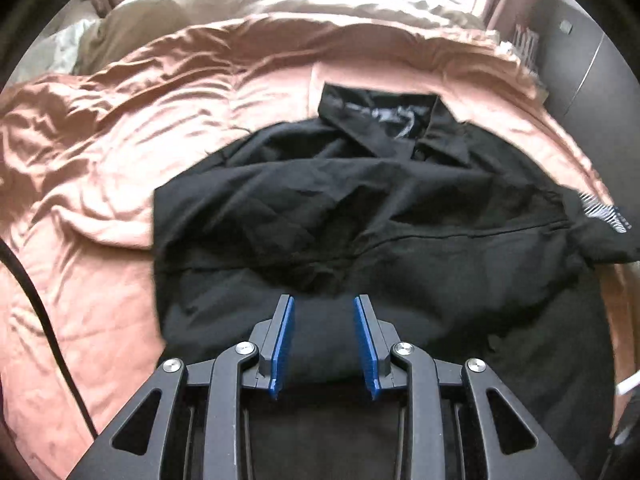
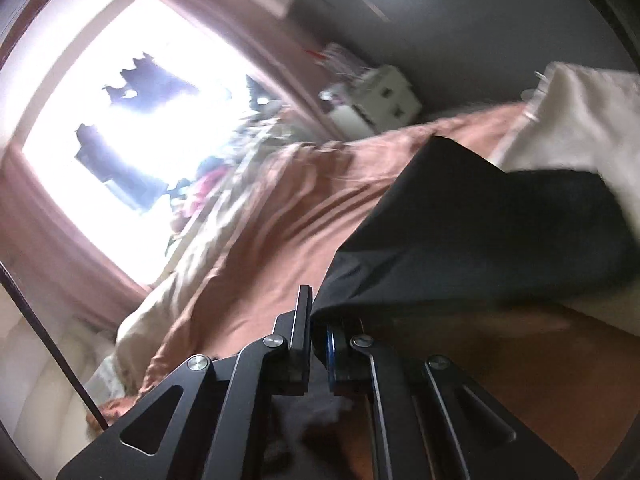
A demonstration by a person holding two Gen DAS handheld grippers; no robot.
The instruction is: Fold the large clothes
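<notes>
A black collared shirt (image 1: 360, 208) lies on the pink duvet (image 1: 120, 160), collar at the far end, both sides folded in over the middle. My left gripper (image 1: 324, 308) hovers over the shirt's near hem with its blue-padded jaws open and nothing between them. In the tilted, blurred right wrist view, my right gripper (image 2: 318, 312) is shut on an edge of the black shirt (image 2: 460, 220), which stretches away up and to the right, lifted off the duvet (image 2: 280, 220).
A cream blanket (image 1: 240, 12) lies at the bed's far end under a bright window (image 2: 132, 100). A dark cabinet (image 1: 580, 64) stands at the right. A black cable (image 1: 40, 312) hangs at the left. A white box (image 2: 376, 96) sits by the bed.
</notes>
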